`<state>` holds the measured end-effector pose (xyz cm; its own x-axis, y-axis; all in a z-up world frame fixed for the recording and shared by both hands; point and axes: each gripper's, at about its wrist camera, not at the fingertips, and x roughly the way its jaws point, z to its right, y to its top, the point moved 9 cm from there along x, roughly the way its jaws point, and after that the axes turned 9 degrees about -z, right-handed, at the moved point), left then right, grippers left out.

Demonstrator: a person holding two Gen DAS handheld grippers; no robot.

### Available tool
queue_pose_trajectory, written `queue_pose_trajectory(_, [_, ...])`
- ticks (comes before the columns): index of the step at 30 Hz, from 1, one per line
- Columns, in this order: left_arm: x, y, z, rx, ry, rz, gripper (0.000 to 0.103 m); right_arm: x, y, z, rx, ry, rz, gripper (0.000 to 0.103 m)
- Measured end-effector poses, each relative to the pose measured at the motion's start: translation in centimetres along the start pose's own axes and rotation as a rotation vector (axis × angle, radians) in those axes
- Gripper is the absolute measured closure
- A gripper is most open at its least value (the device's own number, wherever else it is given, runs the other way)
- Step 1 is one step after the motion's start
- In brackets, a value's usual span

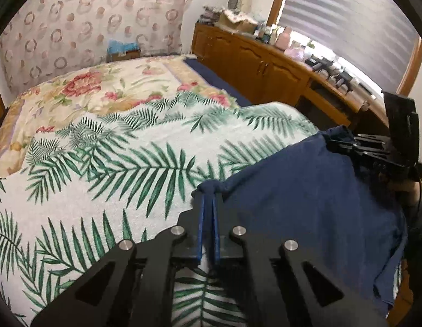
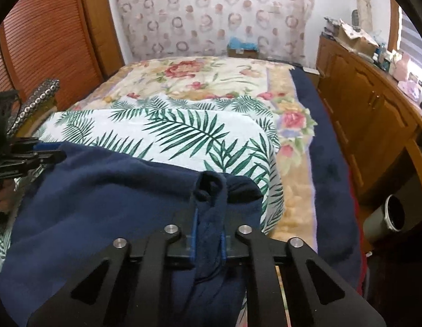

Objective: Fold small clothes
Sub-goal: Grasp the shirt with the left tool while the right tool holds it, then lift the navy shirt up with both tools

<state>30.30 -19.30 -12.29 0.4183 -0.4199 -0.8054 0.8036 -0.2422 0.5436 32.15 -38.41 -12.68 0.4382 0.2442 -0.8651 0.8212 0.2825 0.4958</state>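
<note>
A navy blue garment hangs stretched between my two grippers above a white towel with green palm leaves on the bed. My left gripper is shut on one bunched corner of the garment. My right gripper is shut on the other corner, with cloth bunched between its blue pads. The right gripper shows in the left wrist view, at the garment's far corner. The left gripper shows in the right wrist view, at the left. The garment sags between them over the towel.
A floral blanket covers the bed beyond the towel. A wooden cabinet with clutter on top runs along the right under a window. A louvered wooden door stands at the left. A grey cup sits low at the right.
</note>
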Motion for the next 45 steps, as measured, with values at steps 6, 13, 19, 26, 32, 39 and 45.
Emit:
queue_pose_trajectory(6, [-7.3, 1.3, 3.0, 0.037, -0.042, 0.166, 0.101, -4.8, 1.0, -1.6, -0.011, -0.009, 0.129, 0.097])
queue_pose_trajectory(13, [-18.3, 1.4, 6.1, 0.099, -0.062, 0.365, 0.101, -15.1, 2.5, -5.8, -0.063, -0.049, 0.349, 0.098])
queue_pose_trajectory(19, [-28.6, -0.3, 7.1, 0.116, -0.026, 0.531, 0.102, -24.4, 2.5, -10.1, -0.109, -0.063, 0.533, 0.098])
queue_pose_trajectory(26, [-38.0, -3.5, 6.7, 0.119, 0.023, 0.642, 0.102, -33.4, 0.7, -15.6, -0.160, -0.050, 0.692, 0.098])
queue_pose_trajectory(32, [-42.9, -5.1, 5.9, 0.138, 0.071, 0.712, 0.102, -37.8, -0.6, -19.9, -0.218, -0.002, 0.749, 0.098])
queue_pose_trajectory(39, [-41.4, -3.6, 0.5, 0.084, 0.140, 0.677, 0.101, -39.7, 0.7, -23.1, -0.269, 0.051, 0.764, 0.098])
queue_pose_trajectory(45, [-31.0, 0.8, -7.2, 0.007, 0.254, 0.526, 0.097, -32.4, 6.5, -23.1, -0.277, 0.041, 0.644, 0.098])
